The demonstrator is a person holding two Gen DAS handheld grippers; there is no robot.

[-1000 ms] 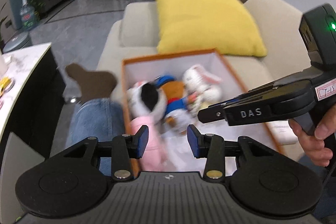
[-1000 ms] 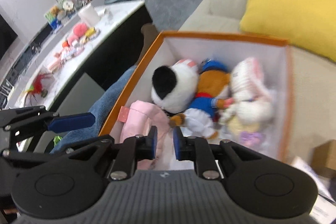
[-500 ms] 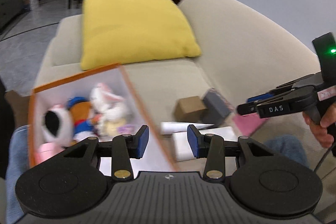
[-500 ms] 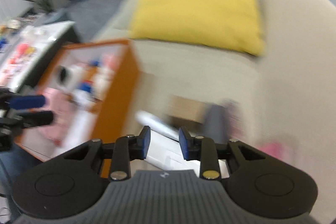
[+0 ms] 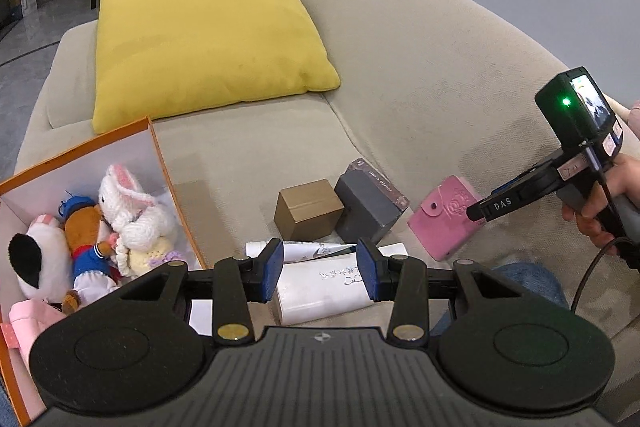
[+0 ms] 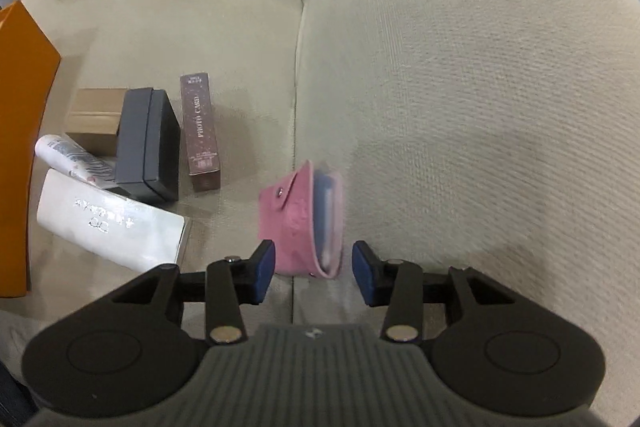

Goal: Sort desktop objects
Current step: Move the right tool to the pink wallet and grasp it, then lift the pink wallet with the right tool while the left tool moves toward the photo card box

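Both grippers hung open over the sofa clutter, with the pink card wallet [image 6: 298, 223] ahead of my right one.

My right gripper [image 6: 313, 275] had its jaws spread wide, the wallet lying on the sofa [image 6: 460, 75] seat against the backrest, just beyond the gap between the fingertips and untouched. To its left stood a brown photo-card box [image 6: 201, 131], a dark grey box [image 6: 146, 143] leaning on a small cardboard box [image 6: 94, 119], and nearer me a white tube [image 6: 72, 157] and a white packet [image 6: 108, 227]. My left gripper [image 5: 320, 271] was also open, holding nothing, above that white packet [image 5: 324, 285]. The orange storage box [image 5: 160, 163] sat at left, holding a white bunny [image 5: 132, 207], a brown doll in blue [image 5: 86, 239], a black-and-white plush [image 5: 36, 263] and something pink [image 5: 30, 323]. A yellow cushion [image 5: 200, 39] lay further back on the sofa.
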